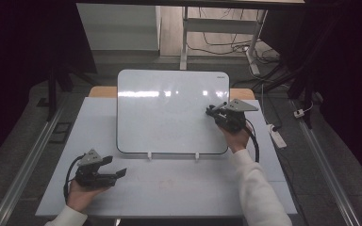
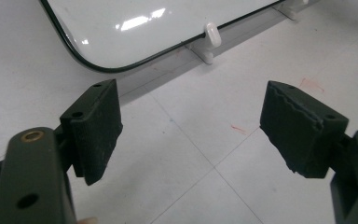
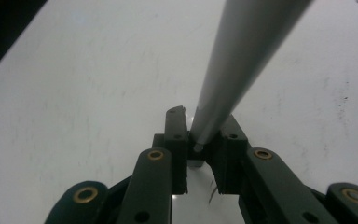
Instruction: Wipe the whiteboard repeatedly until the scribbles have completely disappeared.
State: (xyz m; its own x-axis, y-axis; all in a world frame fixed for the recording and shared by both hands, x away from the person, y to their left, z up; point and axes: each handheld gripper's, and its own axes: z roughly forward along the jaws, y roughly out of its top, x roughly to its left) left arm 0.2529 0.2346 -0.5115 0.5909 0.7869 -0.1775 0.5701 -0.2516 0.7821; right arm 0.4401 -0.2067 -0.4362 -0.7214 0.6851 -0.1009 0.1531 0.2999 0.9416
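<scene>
white table (image 1: 169,188) centre holds a blank whiteboard (image 1: 169,113): right gripper (image 1: 215,112) clamps a marker (image 3: 242,65), nothing written, left gripper (image 1: 118,167) gapes empty at lower left.

Pretty dim room, with dark curtains (image 1: 23,70) hanging down both sides and a grey floor (image 1: 9,155) that has metal rails (image 1: 26,165) running along it left and right. Behind the pale work table (image 1: 179,188) there's a light-coloured cabinet (image 1: 118,28) and a white desk frame (image 1: 217,28) with a mess of cables (image 1: 226,47) under it. A white power strip (image 1: 278,136) lies on the floor to the right.
</scene>
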